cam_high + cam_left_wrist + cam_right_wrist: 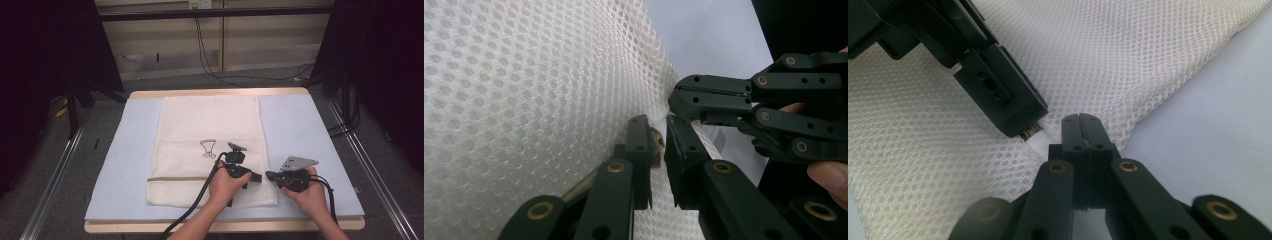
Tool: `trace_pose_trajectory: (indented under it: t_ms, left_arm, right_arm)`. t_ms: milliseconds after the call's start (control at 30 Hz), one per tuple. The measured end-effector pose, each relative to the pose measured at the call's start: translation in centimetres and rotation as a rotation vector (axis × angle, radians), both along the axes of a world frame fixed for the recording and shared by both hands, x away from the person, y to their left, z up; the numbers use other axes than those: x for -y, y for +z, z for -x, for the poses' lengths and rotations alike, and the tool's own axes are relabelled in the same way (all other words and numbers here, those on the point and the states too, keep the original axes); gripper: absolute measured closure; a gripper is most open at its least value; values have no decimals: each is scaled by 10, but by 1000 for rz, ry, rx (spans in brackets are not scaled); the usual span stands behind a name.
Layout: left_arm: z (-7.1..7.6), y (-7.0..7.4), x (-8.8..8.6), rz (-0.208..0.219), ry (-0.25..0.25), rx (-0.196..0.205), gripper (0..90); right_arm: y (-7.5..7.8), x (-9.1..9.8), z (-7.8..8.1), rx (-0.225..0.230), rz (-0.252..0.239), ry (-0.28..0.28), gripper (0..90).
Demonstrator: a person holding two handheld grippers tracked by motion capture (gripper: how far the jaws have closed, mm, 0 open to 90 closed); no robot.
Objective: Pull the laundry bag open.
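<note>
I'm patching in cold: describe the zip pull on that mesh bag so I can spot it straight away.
Start at the pale blue mat and find the cream mesh laundry bag lying flat on it. Follow the zip line across its near end to the right edge, where the two hand-held grippers meet. The zip pull is the small brassy tab with a white end beside the left hand-held gripper.

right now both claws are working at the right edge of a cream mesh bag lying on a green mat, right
Not quite: the mat is pale blue, not green, as the high view shows. The rest holds: the left claw and the right claw meet at the right edge of the cream mesh bag.
</note>
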State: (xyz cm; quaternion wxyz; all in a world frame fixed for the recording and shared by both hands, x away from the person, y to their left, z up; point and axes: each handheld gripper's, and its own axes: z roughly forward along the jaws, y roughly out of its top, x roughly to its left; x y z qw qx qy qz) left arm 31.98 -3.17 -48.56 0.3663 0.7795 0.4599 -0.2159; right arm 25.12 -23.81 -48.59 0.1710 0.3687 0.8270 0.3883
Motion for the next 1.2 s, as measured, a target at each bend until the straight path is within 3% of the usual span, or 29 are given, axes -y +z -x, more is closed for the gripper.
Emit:
trace_pose_trajectory:
  t_ms: [100,267,367,467,867,1200]
  left_arm:
    - [0,-1,1,13,17,-29,856]
    - [0,0,1,-5,35,-32,871]
    - [-1,0,-2,7,53,-75,873]
    - [-3,2,-5,-7,56,-92,874]
    - [-5,5,-16,-21,43,-77,874]
    - [-6,7,-24,-25,51,-89,874]
  right_arm:
    - [0,0,0,-2,-3,-1,900]
    - [0,0,0,0,-1,6,900]
    - [0,0,0,-7,1,-6,900]
    - [0,-1,0,-1,19,5,900]
    - [1,-3,0,21,52,31,900]
    - [2,-3,0,20,60,32,900]
